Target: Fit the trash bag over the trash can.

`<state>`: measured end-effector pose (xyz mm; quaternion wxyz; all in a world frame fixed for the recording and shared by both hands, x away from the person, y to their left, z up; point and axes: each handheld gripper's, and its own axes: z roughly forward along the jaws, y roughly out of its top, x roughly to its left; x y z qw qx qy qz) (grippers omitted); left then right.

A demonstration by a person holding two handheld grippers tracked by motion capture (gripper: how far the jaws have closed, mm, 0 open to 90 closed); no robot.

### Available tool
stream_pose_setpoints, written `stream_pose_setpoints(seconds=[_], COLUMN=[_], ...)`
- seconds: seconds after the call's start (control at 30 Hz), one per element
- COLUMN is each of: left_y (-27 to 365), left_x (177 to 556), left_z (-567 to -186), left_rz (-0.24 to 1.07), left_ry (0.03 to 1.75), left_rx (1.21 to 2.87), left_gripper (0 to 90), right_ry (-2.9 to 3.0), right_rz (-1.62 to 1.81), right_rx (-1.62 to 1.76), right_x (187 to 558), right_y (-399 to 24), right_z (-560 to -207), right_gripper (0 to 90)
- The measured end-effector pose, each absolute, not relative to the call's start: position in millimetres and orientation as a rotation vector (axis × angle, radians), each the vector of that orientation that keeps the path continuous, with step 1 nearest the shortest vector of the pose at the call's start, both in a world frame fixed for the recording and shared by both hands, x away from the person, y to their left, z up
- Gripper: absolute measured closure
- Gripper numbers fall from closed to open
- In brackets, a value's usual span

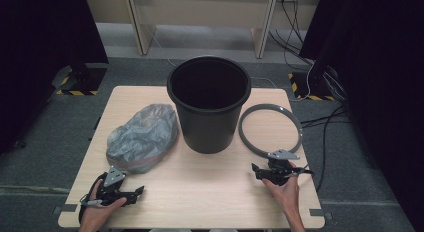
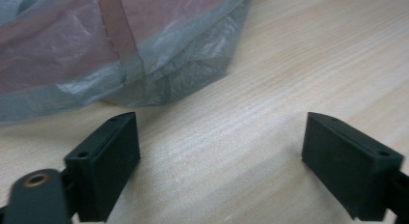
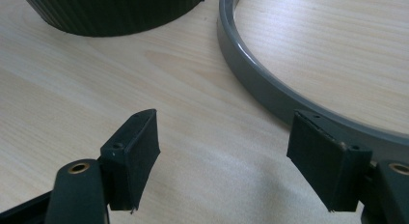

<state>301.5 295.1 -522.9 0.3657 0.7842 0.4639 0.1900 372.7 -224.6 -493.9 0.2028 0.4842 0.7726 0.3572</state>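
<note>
Both tongs, L point(image 1: 140, 191) & R point(image 1: 255, 168), wide open, empty; bag point(image 1: 142, 137) by L, ring point(image 1: 270, 128) by R, bin point(image 1: 208, 104) btwn.

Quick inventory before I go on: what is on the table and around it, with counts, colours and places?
bin: one, black, upright at the table's middle, far half.
ring: one, grey, flat on the table right of the bin.
bag: one, grey translucent plastic, crumpled, left of the bin.
table: one, light wood.
cables: several, black, on the floor at the right.
left gripper: one, black, open, near the bag's near edge.
right gripper: one, black, open, at the ring's near edge.
hands: two, one on each gripper.
</note>
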Motion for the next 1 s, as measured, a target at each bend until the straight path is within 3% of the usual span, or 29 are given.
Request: stream_pose_setpoints(seconds=[0.57,1.0], left_y=[313,312], left_x=[304,345], left_z=[-486,-455], left_rz=[0.590,0.610], left_ry=[1.197,1.186], left_rx=[1.858,1.870], left_gripper=[14.8,14.8], right_ry=[2.225,2.204], right_rz=[0.910,0.945], right_rx=[1.322,1.306], right_x=[358,351], right_y=[-221,-223], right_z=[-511,-515], right_gripper=[25.6,20.8])
